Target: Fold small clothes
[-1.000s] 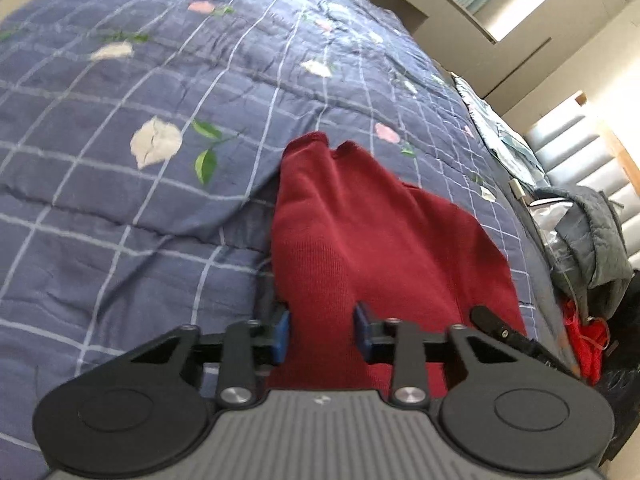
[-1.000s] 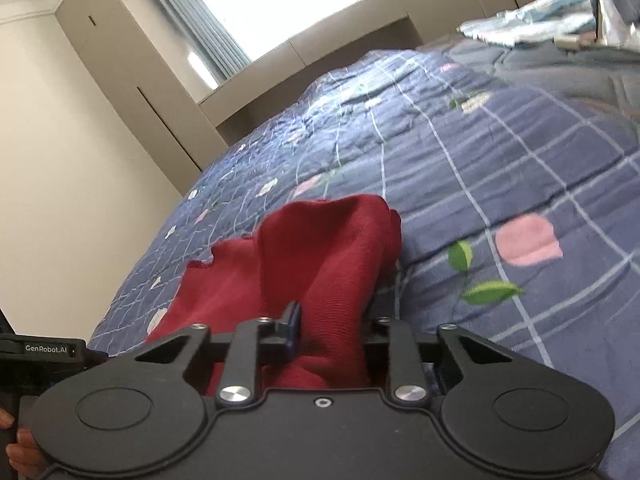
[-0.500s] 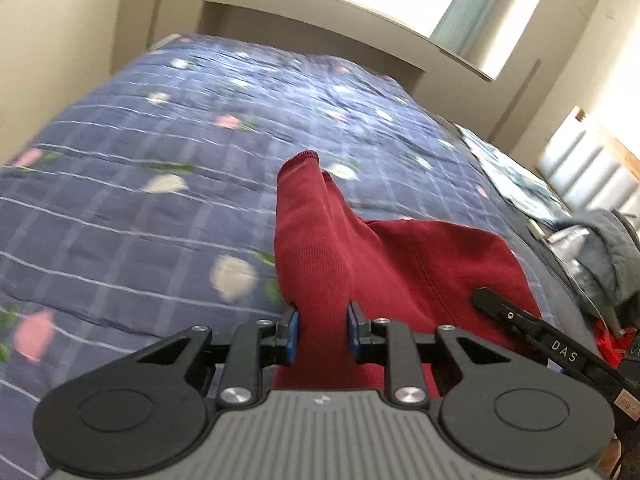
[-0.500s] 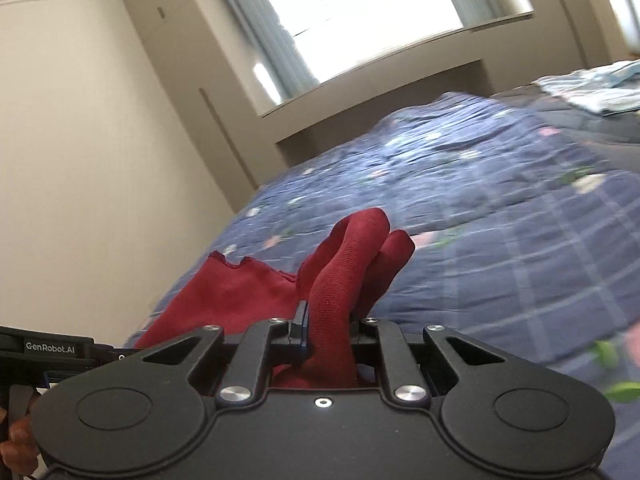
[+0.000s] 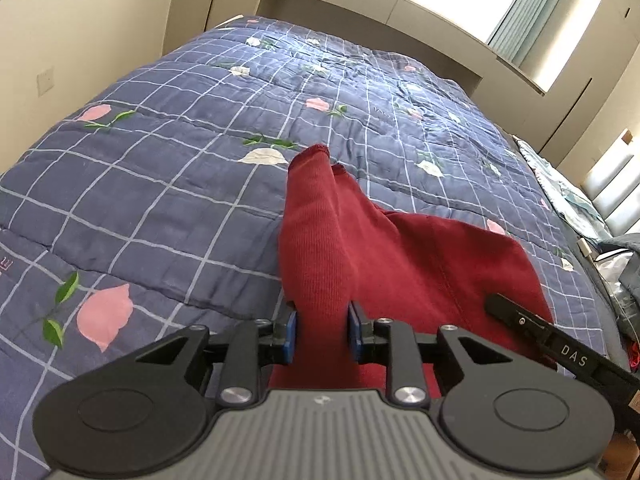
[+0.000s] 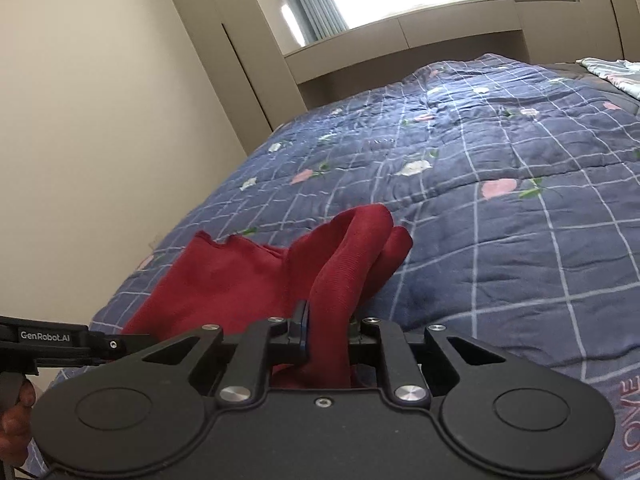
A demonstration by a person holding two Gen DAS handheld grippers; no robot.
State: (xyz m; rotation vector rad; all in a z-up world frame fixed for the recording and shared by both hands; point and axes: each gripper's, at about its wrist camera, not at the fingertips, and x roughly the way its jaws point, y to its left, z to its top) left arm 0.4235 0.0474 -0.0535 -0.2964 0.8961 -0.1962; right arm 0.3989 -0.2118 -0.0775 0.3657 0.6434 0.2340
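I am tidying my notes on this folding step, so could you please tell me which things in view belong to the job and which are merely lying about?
Part of the job:
- red knit garment
- left gripper, clamped on a bunched fold of it
- right gripper, clamped on another fold
- blue checked quilt, the surface beneath

Lying about:
- grey clothing at the bed's far edge
- pale patterned fabric further up the bed

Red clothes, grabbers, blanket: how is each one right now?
red garment: bunched, pinched at two spots, lifted off the bed.
left gripper: shut on the cloth.
right gripper: shut on the cloth.
quilt: spread flat, slightly wrinkled.
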